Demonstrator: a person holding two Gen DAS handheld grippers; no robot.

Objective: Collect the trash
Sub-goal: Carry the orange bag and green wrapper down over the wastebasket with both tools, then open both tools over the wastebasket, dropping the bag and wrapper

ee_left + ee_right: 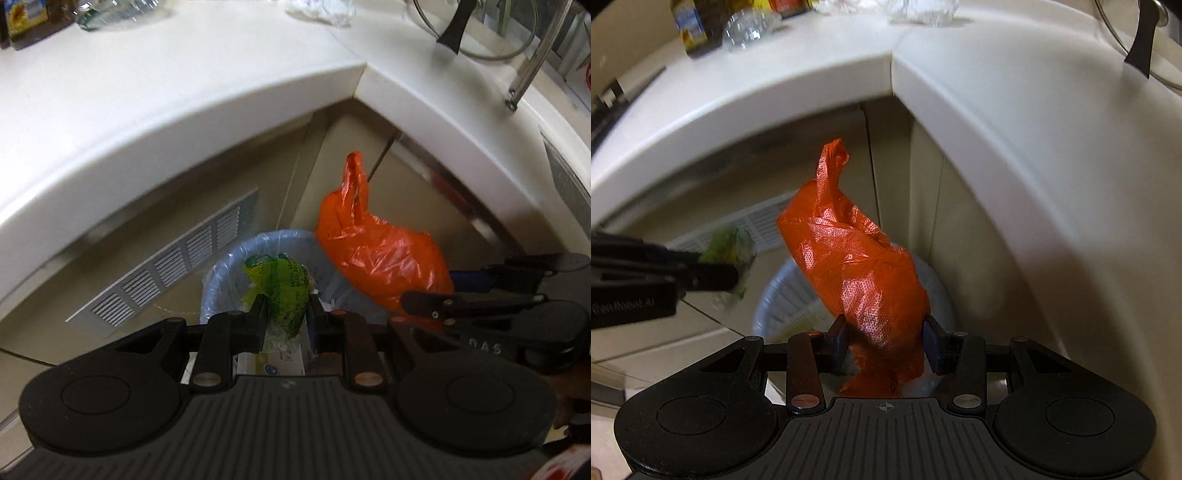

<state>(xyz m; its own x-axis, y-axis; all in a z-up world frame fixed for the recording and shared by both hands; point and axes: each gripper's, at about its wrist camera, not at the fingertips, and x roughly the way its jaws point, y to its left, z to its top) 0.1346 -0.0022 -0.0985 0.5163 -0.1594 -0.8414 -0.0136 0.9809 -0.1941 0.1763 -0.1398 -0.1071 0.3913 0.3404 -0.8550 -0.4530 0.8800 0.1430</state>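
Trash hung over the bin [221,273] in the left wrist view: the left gripper [286,314] was clenched on a green wrapper [286,284], just above the bin's clear liner. Beside it the right gripper [417,295] carried an orange bag [376,254] under the white counter [184,110].

From the right wrist view, the right gripper [886,343] grasped the orange bag [857,266] above the bin [783,295]; the left gripper [731,275] held the wrapper [727,243] nearby.
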